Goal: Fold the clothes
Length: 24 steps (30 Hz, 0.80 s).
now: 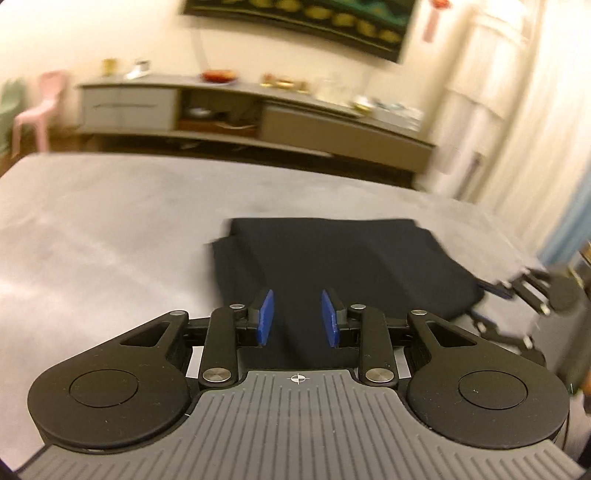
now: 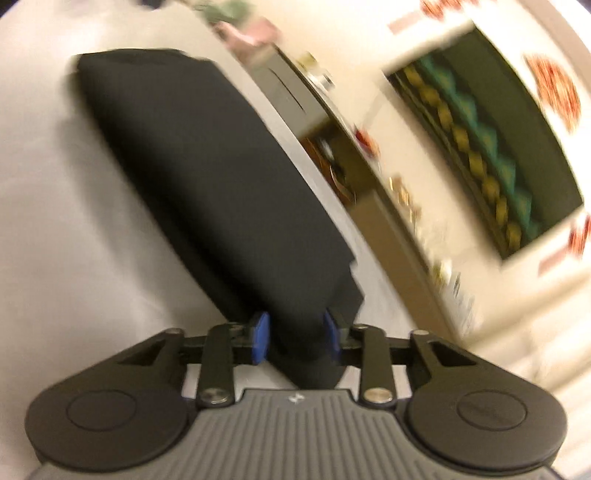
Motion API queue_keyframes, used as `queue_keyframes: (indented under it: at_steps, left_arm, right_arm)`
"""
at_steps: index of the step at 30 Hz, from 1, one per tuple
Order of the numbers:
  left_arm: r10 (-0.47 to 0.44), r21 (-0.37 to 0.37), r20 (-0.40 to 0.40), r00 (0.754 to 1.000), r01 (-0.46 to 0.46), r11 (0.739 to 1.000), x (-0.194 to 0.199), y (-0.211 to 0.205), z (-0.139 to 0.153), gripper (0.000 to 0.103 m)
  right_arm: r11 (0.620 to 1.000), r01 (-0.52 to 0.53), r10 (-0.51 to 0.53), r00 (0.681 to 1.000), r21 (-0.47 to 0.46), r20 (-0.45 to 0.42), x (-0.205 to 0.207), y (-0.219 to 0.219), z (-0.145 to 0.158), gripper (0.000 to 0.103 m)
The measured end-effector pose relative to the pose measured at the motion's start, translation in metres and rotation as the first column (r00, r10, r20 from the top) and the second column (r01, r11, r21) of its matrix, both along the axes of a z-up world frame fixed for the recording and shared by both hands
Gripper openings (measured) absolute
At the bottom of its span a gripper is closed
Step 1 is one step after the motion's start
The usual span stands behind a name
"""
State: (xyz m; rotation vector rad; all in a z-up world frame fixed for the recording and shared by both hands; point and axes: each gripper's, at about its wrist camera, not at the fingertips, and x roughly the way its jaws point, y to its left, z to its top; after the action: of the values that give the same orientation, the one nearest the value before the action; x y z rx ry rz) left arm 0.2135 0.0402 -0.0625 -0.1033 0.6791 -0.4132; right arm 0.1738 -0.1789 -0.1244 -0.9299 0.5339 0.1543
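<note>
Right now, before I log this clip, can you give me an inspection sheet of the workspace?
Surface: grey table, soft-looking, blurred.
Job's things: black garment, folded into a compact block, lying on the table.
Clutter: nothing seen on the table besides the garment.
Grippers: left tool open above the garment's near edge, holding nothing; right tool with garment fabric between its pads, gap too blurred to judge.
Cables: nothing seen.
Surroundings: long sideboard with small items, pink chair, dark wall picture.

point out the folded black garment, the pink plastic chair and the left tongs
folded black fabric garment (image 1: pixel 332 258): left wrist view, middle of its flat top layer
small pink plastic chair (image 1: pixel 38 110): left wrist view, on its seat and legs at the far left
left tongs (image 1: pixel 297 319): left wrist view, midway between the blue-padded tips
</note>
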Motion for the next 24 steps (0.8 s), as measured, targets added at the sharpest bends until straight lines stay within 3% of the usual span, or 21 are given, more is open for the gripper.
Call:
queue_keyframes:
  at_steps: [3, 5, 7, 9, 10, 11, 13, 15, 18, 22, 24]
  left_arm:
    - [-0.046, 0.092, -0.025, 0.999, 0.048, 0.995, 0.012, -0.032, -0.019, 0.022]
    - [-0.028, 0.179, -0.056, 0.998, 0.037, 0.983, 0.020, -0.047, -0.040, 0.022]
    - [-0.004, 0.188, -0.055, 0.998, 0.014, 0.982, 0.025, -0.046, -0.053, 0.022]
    - [0.013, 0.189, -0.065, 0.998, -0.001, 0.982, 0.028, -0.043, -0.052, 0.024]
    - [0.024, 0.194, -0.070, 0.997, -0.010, 0.981, 0.028, -0.042, -0.050, 0.024]
    - [0.034, 0.207, -0.071, 0.997, -0.019, 0.978, 0.028, -0.040, -0.048, 0.023]
    - [0.060, 0.211, -0.064, 0.996, -0.046, 0.976, 0.027, -0.033, -0.040, 0.020]
    - [0.083, 0.209, -0.059, 0.995, -0.069, 0.976, 0.030, -0.029, -0.035, 0.020]
    - [0.090, 0.220, -0.061, 0.994, -0.074, 0.973, 0.051, -0.036, -0.038, 0.020]
    - [0.099, 0.235, -0.063, 0.993, -0.082, 0.969, 0.079, -0.045, -0.041, 0.024]
    - [0.104, 0.242, -0.064, 0.992, -0.086, 0.966, 0.093, -0.050, -0.043, 0.022]
  right_arm:
    - [0.999, 0.019, -0.019, 1.000, 0.032, -0.006, 0.006, -0.006, 0.001, 0.013]
    - [0.998, 0.032, -0.032, 0.999, 0.052, -0.010, 0.009, -0.010, 0.002, 0.012]
    - [0.997, 0.034, -0.031, 0.999, 0.066, -0.040, 0.010, -0.016, -0.001, 0.012]
    - [0.994, 0.030, -0.017, 0.992, 0.103, -0.125, 0.010, -0.030, -0.002, 0.012]
    - [0.984, 0.036, -0.004, 0.984, 0.175, -0.178, 0.015, -0.042, 0.010, 0.015]
    - [0.968, 0.045, 0.013, 0.973, 0.247, -0.230, 0.021, -0.055, 0.023, 0.016]
    - [0.900, 0.088, 0.030, 0.965, 0.426, -0.262, 0.019, -0.083, 0.055, 0.017]
    - [0.800, 0.124, 0.015, 0.974, 0.587, -0.225, 0.020, -0.103, 0.081, 0.017]
    - [0.639, 0.171, -0.035, 0.980, 0.750, -0.194, 0.032, -0.117, 0.097, 0.030]
    - [0.603, 0.229, -0.053, 0.967, 0.764, -0.248, 0.074, -0.094, 0.066, 0.032]
    - [0.623, 0.268, -0.046, 0.950, 0.735, -0.307, 0.074, -0.086, 0.041, 0.031]
